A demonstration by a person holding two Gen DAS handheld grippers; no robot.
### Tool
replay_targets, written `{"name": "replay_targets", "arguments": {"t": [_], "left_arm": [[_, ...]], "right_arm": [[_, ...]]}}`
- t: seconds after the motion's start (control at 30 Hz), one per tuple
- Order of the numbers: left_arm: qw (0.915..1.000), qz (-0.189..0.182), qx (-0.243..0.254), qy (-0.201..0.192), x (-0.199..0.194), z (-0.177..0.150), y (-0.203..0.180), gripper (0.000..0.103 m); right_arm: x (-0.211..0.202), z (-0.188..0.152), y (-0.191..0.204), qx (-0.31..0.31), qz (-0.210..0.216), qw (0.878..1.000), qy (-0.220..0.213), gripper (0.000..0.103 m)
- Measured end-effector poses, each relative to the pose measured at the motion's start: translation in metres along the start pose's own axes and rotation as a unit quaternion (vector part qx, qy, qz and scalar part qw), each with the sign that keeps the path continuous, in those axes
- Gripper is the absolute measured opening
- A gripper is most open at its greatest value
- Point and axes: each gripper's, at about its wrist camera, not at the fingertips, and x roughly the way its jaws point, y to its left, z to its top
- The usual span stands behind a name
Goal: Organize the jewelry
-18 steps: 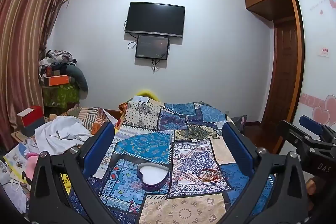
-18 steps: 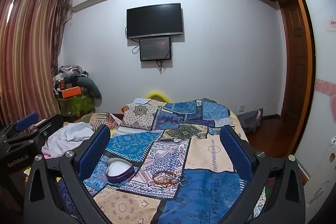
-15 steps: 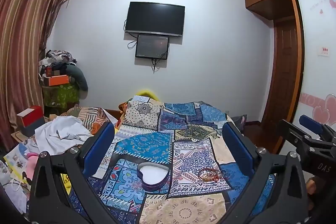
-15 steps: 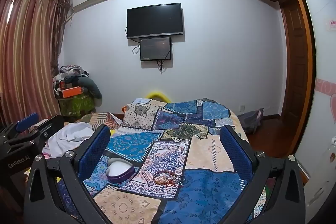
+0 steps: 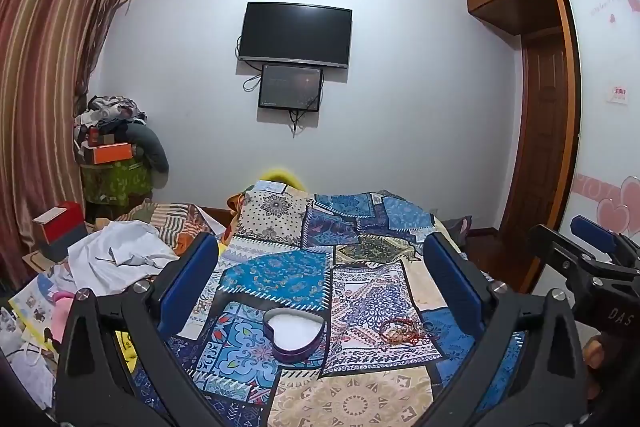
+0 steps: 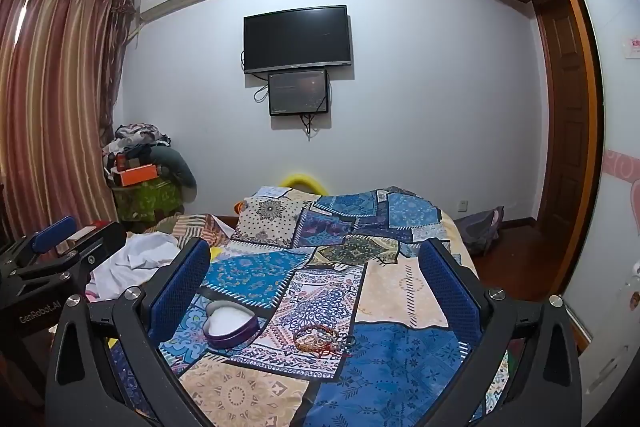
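left claw (image 5: 320, 279): wide open, nothing in it, hanging over the bed and aimed at the far wall
right claw (image 6: 316, 275): same deal, spread wide and empty, sitting at about 3 o'clock of the left one
bracelets (image 6: 320, 337): small tangle of reddish beaded loops lying on the quilt (image 6: 400, 367), with what might be a dark ring at the pile's 3 o'clock edge, too small to be sure
heart box (image 6: 230, 323): purple sides, white inside, lid off, nothing in it, near the pile at its 9 o'clock, not touching
handling guess: bracelets look light and floppy, beads probably slippery, so they'll sag and swing; I'd pinch across a bunched strand, not the edge of a loop
watch out: soft quilt gives under a press, and loops may snag each other
progress: looks like nothing's sorted yet
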Motion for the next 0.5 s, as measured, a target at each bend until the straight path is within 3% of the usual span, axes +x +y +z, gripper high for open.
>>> {"name": "replay_targets", "arguments": {"t": [0.5], "left_arm": [[1.0, 0.002, 0.004, 0.003, 0.0004, 0.0004, -0.001, 0.103]], "right_arm": [[-0.0018, -0.0027, 0.0048, 0.0, 0.001, 1.0, 0.001, 0.103]]}}
